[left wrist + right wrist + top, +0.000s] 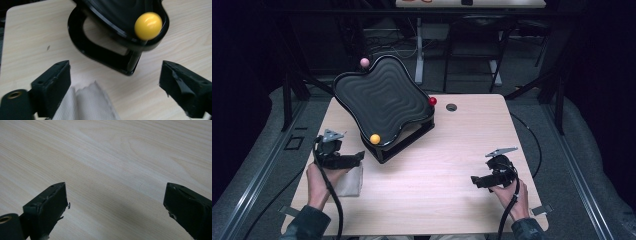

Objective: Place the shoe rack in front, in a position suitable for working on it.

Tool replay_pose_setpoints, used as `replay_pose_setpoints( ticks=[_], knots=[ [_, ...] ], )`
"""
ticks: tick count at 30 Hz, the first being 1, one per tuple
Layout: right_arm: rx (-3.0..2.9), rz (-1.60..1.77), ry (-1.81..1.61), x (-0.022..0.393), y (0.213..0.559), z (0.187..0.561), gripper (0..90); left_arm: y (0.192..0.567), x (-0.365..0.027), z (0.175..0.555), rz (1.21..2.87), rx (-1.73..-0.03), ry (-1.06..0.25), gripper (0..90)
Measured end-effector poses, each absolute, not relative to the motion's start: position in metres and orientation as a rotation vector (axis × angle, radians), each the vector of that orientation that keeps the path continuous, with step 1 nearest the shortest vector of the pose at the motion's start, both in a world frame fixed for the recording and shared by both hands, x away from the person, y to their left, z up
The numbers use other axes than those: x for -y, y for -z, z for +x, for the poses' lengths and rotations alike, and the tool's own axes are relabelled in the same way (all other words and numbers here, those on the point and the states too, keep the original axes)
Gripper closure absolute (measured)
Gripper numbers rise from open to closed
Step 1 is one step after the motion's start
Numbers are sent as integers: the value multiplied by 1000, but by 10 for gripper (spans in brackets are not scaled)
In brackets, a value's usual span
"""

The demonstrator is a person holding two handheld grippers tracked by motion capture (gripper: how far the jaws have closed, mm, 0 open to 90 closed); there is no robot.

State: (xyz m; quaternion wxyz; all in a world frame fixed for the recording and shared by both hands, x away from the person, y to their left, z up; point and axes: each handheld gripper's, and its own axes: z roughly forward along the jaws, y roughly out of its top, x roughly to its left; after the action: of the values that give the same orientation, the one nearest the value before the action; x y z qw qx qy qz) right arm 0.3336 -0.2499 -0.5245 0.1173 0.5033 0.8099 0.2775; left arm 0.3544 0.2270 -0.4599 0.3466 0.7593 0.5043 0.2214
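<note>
A black wavy tray point(382, 95) stands tilted on a black stand point(404, 142) at the table's back left. A yellow ball point(375, 138) sits at its low near corner, a pink ball point(364, 62) at the far corner and a red ball point(432, 101) at the right corner. My left gripper point(360, 156) is open just left of the stand, over a white cloth point(351, 181). In the left gripper view the jaws point(115, 72) stand wide apart with nothing gripped, the cloth point(87, 105) lies below them and the yellow ball point(148, 26) is ahead. My right gripper point(474, 180) is open over bare wood point(116, 195).
The light wooden table point(447, 150) has a small round hole point(451, 107) near its back edge. Cables trail from both grippers off the near edge. Dark frame legs and a desk base stand behind the table.
</note>
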Motion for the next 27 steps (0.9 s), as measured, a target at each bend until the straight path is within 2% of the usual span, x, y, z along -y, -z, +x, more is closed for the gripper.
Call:
replay_pose_setpoints(
  ticks=[1, 7, 8, 9, 10, 12, 13, 17, 20, 22, 23, 25, 27],
  knots=[
    [-2372, 1476, -813, 251, 525, 334, 44, 460, -222, 358, 1971, -1310, -581, 0],
    [-2372, 1482, -815, 252, 525, 334, 44, 460, -194, 377, 1991, -1255, -615, 7],
    [-2374, 1479, -815, 252, 525, 334, 45, 460, -190, 379, 1989, -1235, -626, 53],
    [-2370, 1479, -812, 253, 525, 334, 44, 460, -183, 382, 1992, -1215, -643, 173],
    [-2370, 1479, -812, 253, 525, 334, 44, 460, -183, 382, 1992, -1215, -643, 176],
    [-2371, 1483, -810, 253, 525, 334, 44, 461, -178, 386, 1997, -1210, -657, 252],
    [-2371, 1483, -810, 253, 525, 334, 44, 461, -176, 387, 1999, -1209, -659, 252],
    [-2373, 1484, -812, 253, 525, 334, 44, 463, -170, 393, 2007, -1212, -655, 414],
    [-2374, 1484, -812, 253, 525, 334, 45, 465, -170, 394, 2009, -1208, -643, 452],
    [-2378, 1487, -812, 253, 526, 334, 44, 467, -170, 395, 2019, -1201, -631, 528],
    [-2378, 1487, -812, 253, 526, 334, 44, 469, -169, 395, 2023, -1200, -628, 528],
    [-2378, 1487, -812, 253, 526, 334, 45, 473, -170, 394, 2019, -1201, -638, 585],
    [-2378, 1488, -806, 253, 525, 334, 45, 473, -171, 394, 2014, -1198, -631, 593]
  ],
)
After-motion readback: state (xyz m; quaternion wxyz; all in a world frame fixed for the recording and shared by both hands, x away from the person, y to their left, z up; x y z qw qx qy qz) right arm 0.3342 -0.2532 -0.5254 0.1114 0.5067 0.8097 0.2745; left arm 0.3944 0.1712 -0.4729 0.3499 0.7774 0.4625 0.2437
